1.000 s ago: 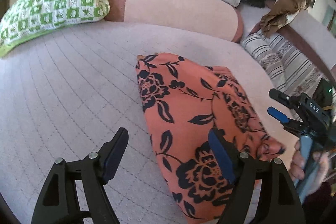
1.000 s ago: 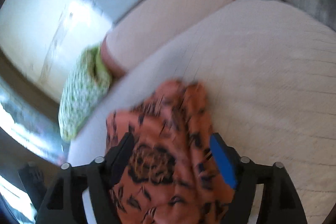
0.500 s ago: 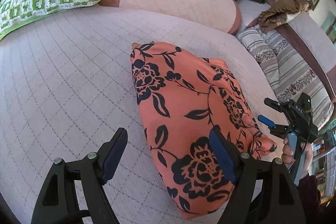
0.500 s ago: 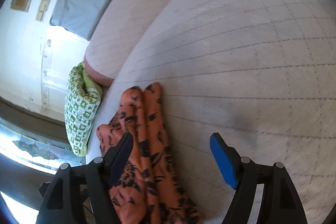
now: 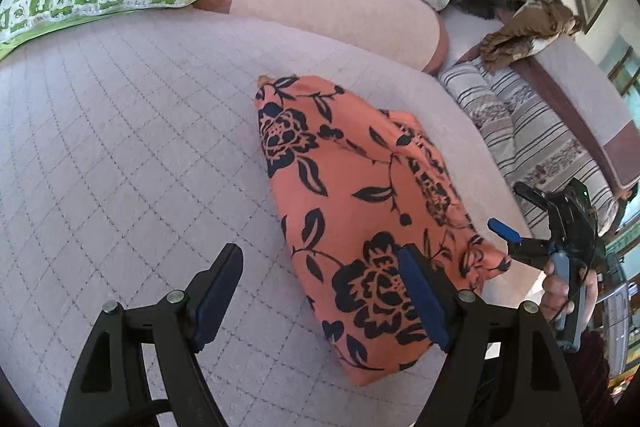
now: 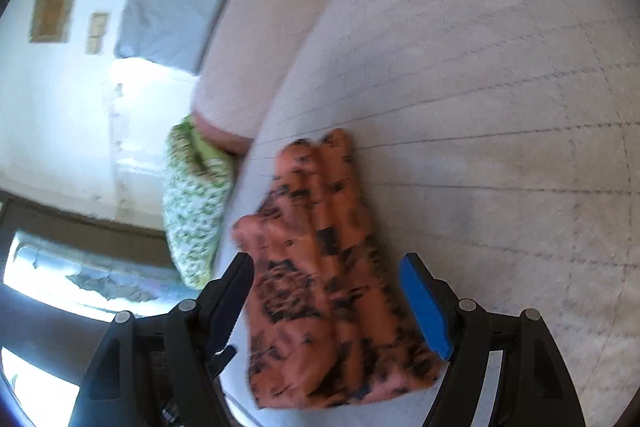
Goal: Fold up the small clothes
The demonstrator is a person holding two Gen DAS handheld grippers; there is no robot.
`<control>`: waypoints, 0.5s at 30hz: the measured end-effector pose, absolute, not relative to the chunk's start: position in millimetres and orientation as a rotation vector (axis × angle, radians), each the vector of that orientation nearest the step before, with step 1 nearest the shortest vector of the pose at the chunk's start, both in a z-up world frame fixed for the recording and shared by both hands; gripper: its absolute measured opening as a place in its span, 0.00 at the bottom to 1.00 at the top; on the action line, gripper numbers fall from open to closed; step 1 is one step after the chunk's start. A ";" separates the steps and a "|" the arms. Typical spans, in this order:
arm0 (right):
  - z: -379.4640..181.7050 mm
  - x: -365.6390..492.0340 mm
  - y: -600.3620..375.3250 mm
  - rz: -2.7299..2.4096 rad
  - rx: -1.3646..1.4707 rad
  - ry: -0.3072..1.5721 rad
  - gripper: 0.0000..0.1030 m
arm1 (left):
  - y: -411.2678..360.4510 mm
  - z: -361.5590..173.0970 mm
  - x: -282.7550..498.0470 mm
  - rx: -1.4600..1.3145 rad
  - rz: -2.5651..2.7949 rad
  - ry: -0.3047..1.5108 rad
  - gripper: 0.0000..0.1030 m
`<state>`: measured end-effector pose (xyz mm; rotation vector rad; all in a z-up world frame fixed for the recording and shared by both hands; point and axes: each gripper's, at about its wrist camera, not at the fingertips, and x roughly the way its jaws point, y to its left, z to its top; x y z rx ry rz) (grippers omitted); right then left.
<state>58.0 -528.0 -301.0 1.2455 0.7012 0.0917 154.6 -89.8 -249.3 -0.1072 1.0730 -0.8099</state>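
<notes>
Both gripper point(image 5: 320, 287) units gape over floral garment point(image 5: 360, 207).

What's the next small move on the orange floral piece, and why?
Probably bring the right gripper down and close on the near edge of the orange floral garment. Both grippers are open and empty; the garment lies partly folded on the quilted bed, and the right one already straddles its bunched end.

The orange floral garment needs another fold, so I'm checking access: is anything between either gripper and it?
Nothing visible. The garment lies alone on the quilted bed cover; the open left gripper and open right gripper hover at its near edges, unobstructed.
</notes>
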 end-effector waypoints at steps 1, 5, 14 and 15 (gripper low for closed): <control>-294.9 56.8 -525.5 0.107 1.211 0.700 0.77 | -89.8 -248.4 155.7 -0.121 -0.818 1.070 0.78; -294.3 44.7 -519.6 0.093 1.085 0.740 0.78 | -95.9 -249.6 159.2 -0.127 -0.821 1.069 0.78; -292.7 65.8 -520.5 0.147 1.073 0.743 0.79 | -98.6 -251.0 176.7 -0.130 -0.818 1.059 0.78; -294.0 70.5 -519.6 0.155 1.070 0.754 0.79 | -98.0 -251.1 180.0 -0.144 -0.821 1.064 0.78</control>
